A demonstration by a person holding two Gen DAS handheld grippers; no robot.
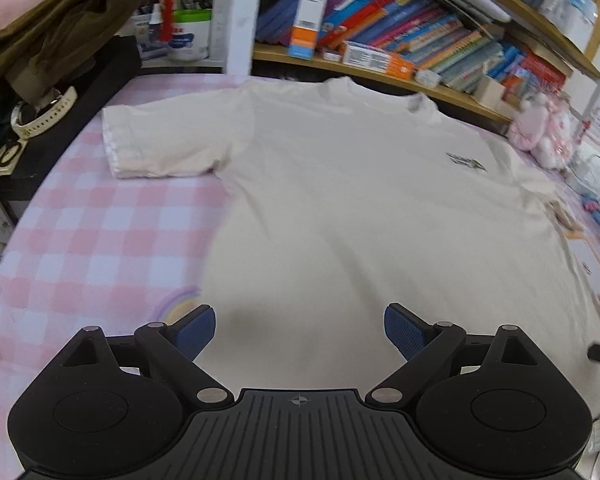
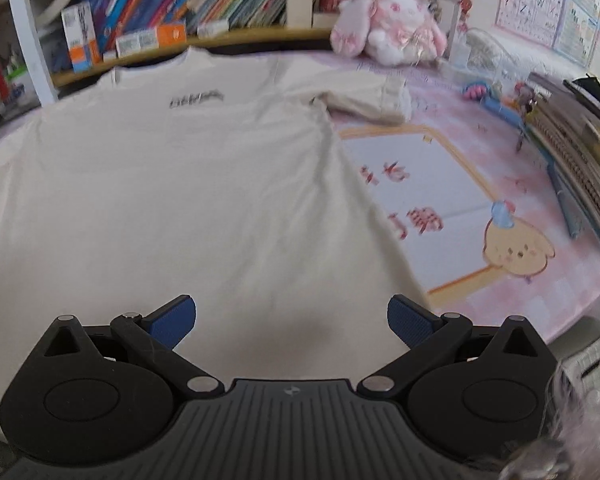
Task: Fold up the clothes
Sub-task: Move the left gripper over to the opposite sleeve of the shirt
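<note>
A cream T-shirt lies spread flat, front up, on a pink checked cover, collar toward the bookshelf. Its left sleeve lies out to the side. A small dark logo marks the chest. My left gripper is open and empty above the shirt's lower hem area. In the right wrist view the same shirt fills the left and middle, with its other sleeve spread right. My right gripper is open and empty above the hem near the shirt's right side.
A bookshelf runs along the far edge. A pink plush rabbit sits at the far right. A black box with a watch and olive cloth stands left. Stacked books lie on the right. A printed mat shows beside the shirt.
</note>
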